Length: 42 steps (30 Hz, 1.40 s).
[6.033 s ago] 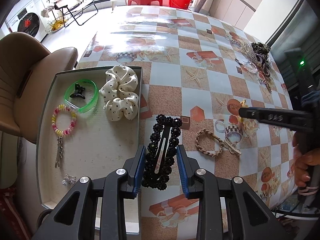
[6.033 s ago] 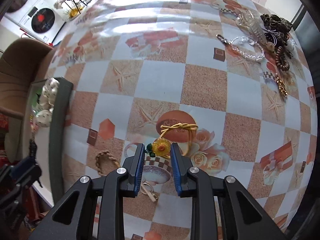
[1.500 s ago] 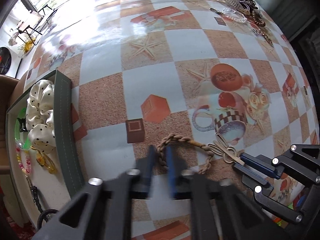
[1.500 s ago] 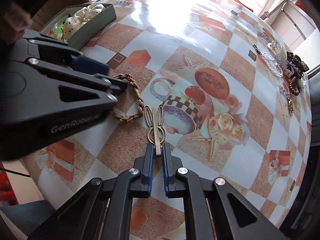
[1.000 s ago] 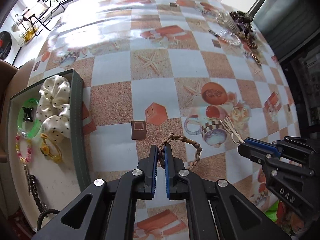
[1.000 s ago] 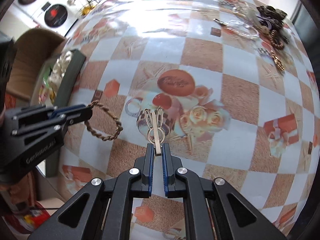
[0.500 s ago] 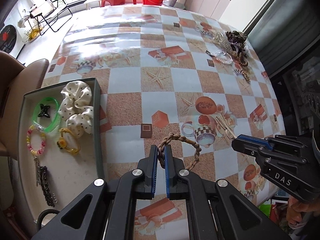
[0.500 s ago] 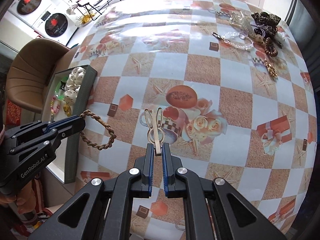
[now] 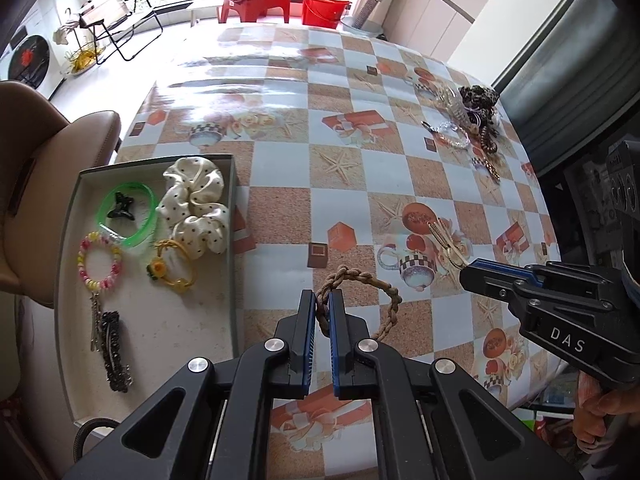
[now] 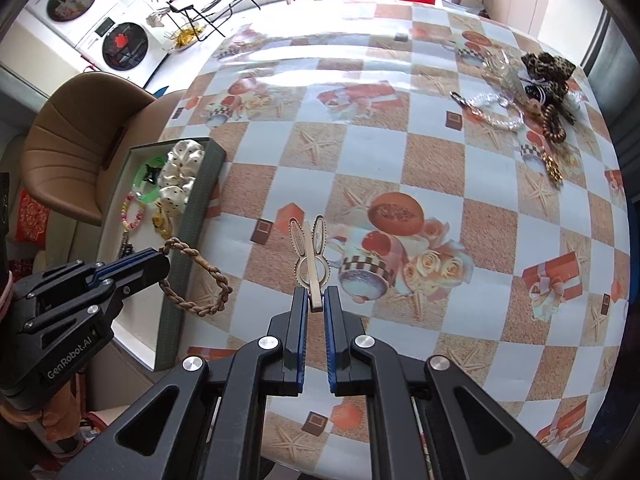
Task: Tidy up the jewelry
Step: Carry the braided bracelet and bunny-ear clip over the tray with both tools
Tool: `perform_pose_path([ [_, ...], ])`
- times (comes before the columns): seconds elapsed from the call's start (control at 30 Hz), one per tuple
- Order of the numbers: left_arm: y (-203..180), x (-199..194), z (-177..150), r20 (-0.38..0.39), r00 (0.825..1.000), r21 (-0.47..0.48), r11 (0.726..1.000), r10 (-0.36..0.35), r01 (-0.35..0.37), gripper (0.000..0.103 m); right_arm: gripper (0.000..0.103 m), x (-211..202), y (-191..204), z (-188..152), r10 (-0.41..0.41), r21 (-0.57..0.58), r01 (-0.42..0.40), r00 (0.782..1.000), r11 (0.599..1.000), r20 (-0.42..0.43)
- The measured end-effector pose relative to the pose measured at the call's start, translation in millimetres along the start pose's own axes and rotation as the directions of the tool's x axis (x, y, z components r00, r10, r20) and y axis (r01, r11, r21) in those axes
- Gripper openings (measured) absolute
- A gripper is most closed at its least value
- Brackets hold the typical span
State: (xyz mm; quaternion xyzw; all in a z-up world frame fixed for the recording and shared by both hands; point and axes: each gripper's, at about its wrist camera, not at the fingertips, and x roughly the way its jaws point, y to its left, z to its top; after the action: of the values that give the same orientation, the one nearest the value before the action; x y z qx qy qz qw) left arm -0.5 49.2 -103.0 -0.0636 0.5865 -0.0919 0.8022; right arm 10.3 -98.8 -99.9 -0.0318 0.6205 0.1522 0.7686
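My left gripper (image 9: 322, 298) is shut on a brown braided bracelet (image 9: 384, 288) and holds it above the table, just right of the grey tray (image 9: 236, 216). It also shows in the right wrist view (image 10: 200, 280). My right gripper (image 10: 315, 296) is shut on a gold bunny-ear hair clip (image 10: 309, 252), lifted over the table; the clip also shows in the left wrist view (image 9: 444, 240). The tray holds a white dotted scrunchie (image 9: 196, 204), a green bangle (image 9: 130, 216), a bead bracelet (image 9: 98, 260), a yellow flower tie (image 9: 172, 268) and a black clip (image 9: 114, 352).
A pile of other jewelry (image 9: 476, 120) lies at the table's far right, also in the right wrist view (image 10: 536, 88). A brown chair (image 9: 36, 184) stands left of the tray. The checkered tablecloth (image 9: 320, 160) covers the table.
Both grippers have lifted higher and pulled back with their items; the left one has shifted toward the tray. Both have stayed shut.
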Motion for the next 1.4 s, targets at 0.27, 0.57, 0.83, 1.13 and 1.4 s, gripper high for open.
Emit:
perform_pose_path([
  [0.27, 20.6, -16.1, -7.5, 0.027, 1.000, -0.040, 0.999, 0.006, -0.005, 0.010, 0.008, -7.6, 27.4, 7.7, 0.019, -0.041, -0.018, 1.000, 0.999, 0.014],
  [0.57, 53.6, -32.0, -18.8, 0.050, 0.998, -0.099, 0.995, 0.028, -0.022, 0.010, 0.008, -4.2, 71.0, 17.6, 0.051, -0.111, -0.049, 0.999, 0.993, 0.010],
  [0.83, 87.8, -42.7, -32.5, 0.058, 0.997, -0.159, 0.986, 0.054, -0.045, 0.010, 0.008, 2.6, 111.4, 24.9, 0.075, -0.180, -0.074, 0.997, 0.981, -0.004],
  [1.13, 127.5, -49.2, -60.5, 0.032, 0.995, -0.241, 0.967, 0.094, -0.083, 0.010, 0.008, 13.4, 155.3, 28.1, 0.109, -0.253, -0.116, 0.993, 0.961, -0.041],
  [1.4, 149.1, -45.3, -82.4, -0.001, 0.993, -0.301, 0.947, 0.115, -0.110, 0.010, 0.008, 26.0, 181.3, 23.1, 0.122, -0.301, -0.143, 0.989, 0.943, -0.088],
])
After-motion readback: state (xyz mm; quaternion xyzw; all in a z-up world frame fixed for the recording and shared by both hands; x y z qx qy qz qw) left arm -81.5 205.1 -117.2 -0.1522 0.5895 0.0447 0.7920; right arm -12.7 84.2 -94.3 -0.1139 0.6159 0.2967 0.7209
